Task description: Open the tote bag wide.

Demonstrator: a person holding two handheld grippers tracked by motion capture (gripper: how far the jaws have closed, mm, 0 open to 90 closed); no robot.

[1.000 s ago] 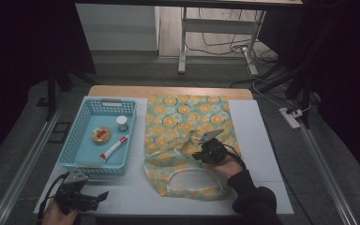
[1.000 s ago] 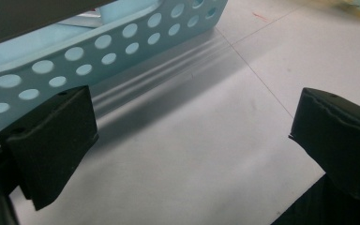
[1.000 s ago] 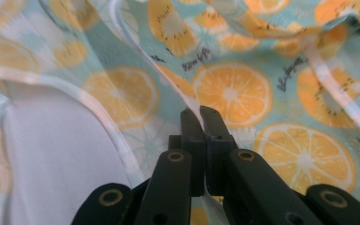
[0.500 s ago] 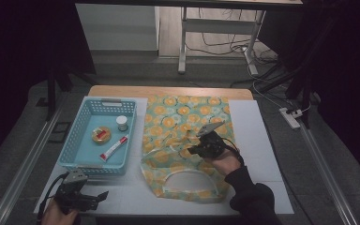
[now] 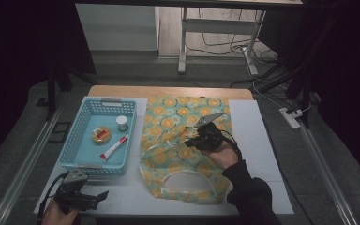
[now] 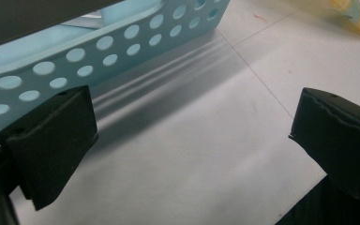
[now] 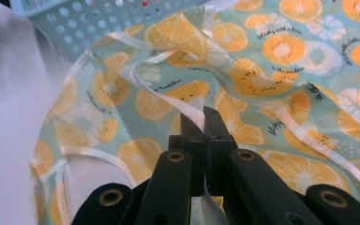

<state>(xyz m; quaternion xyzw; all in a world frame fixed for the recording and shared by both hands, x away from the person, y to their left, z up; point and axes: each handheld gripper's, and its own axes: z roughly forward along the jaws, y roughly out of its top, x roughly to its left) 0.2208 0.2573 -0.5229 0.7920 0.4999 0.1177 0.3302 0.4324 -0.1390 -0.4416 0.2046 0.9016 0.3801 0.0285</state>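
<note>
A teal cloth printed with orange slices (image 5: pixel 180 117) lies on the white table mat, its white-trimmed curved opening toward the near edge. My right gripper (image 5: pixel 192 140) hovers over the cloth's middle, shut on a white ribbon of the trim. In the right gripper view the jaws (image 7: pixel 202 117) pinch that ribbon (image 7: pixel 161 93), and the cloth (image 7: pixel 272 79) rises in folds around them. My left gripper (image 5: pixel 101 196) rests at the near left corner, open, with nothing between its jaws (image 6: pixel 192 136).
A light blue perforated basket (image 5: pixel 75 140) stands left of the cloth, close to the left gripper (image 6: pixel 122 42). It holds a small white-capped jar (image 5: pixel 122 123), a round orange item (image 5: pixel 101 135) and a tube (image 5: pixel 114 147). Bare white mat (image 5: pixel 258 140) lies right of the cloth.
The right gripper has risen and moved slightly away from the near edge, lifting the pinched ribbon and bunching the cloth. The left gripper has stayed put.
</note>
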